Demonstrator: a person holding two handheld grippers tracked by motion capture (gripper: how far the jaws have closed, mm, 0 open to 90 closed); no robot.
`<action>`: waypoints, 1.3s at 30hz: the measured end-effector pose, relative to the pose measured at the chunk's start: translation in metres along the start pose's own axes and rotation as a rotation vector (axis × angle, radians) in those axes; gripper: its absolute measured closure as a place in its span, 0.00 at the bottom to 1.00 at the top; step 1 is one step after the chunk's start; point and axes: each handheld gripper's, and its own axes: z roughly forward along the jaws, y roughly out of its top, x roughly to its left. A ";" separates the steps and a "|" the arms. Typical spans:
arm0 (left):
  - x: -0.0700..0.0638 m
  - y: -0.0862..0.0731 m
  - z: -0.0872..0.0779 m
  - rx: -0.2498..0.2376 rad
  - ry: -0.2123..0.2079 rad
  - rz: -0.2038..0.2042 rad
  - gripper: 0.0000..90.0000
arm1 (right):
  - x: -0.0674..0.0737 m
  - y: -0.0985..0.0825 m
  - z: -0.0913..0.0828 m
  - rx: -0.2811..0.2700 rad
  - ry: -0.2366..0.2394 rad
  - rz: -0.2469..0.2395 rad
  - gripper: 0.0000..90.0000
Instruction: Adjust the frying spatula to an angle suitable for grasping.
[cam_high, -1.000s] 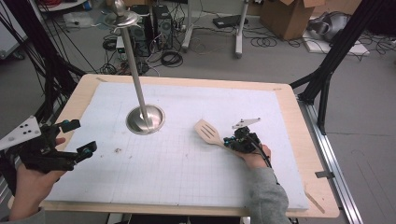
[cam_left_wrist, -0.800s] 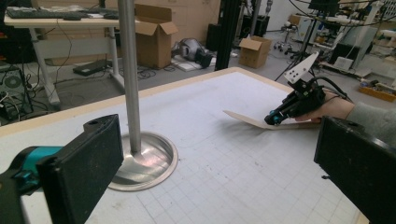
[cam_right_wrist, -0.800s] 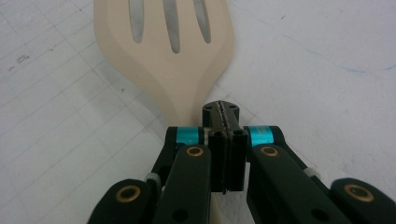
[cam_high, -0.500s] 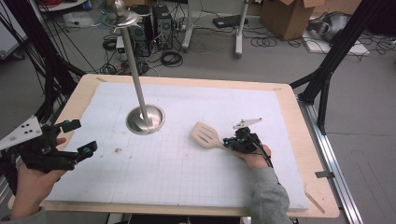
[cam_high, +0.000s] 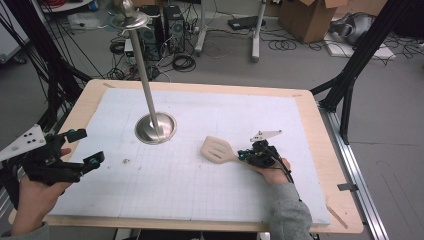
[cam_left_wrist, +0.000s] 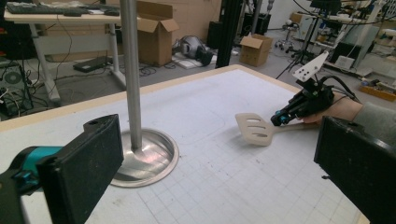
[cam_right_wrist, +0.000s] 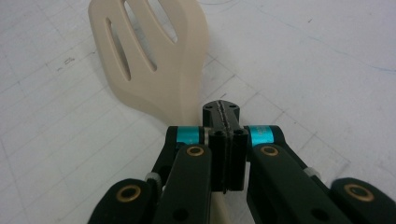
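Observation:
A cream slotted spatula (cam_high: 216, 149) lies over the white gridded mat (cam_high: 190, 195), right of centre. My right gripper (cam_high: 242, 155) is shut on its handle, with the head pointing left toward the metal stand. In the right gripper view the jaws of the right gripper (cam_right_wrist: 223, 109) are pressed together and the spatula (cam_right_wrist: 154, 60) head spreads out just ahead of them. My left gripper (cam_high: 86, 146) stands open at the mat's left edge with nothing between its jaws. From the left gripper (cam_left_wrist: 217, 140) view, the spatula (cam_left_wrist: 254, 129) and the right gripper (cam_left_wrist: 280, 119) lie farther off to the right.
A metal stand with a tall pole and a round base (cam_high: 156, 127) rises on the mat's back left, also close in the left gripper view as the base (cam_left_wrist: 149, 156). The wooden table rim (cam_high: 330, 150) frames the mat. Boxes, cables and black frame legs stand on the floor beyond.
The spatula's head has swung a little left and toward the near edge in the right gripper. The left gripper has not moved.

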 end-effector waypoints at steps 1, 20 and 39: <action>0.000 0.000 0.000 -0.001 0.001 -0.003 0.02 | 0.002 0.000 0.000 0.003 -0.002 -0.004 1.00; -0.001 0.003 -0.005 -0.017 0.005 0.001 0.02 | 0.030 -0.010 -0.010 0.027 0.050 -0.109 1.00; -0.002 0.004 -0.007 -0.024 0.007 0.006 0.02 | 0.049 -0.020 -0.021 0.046 0.086 -0.177 1.00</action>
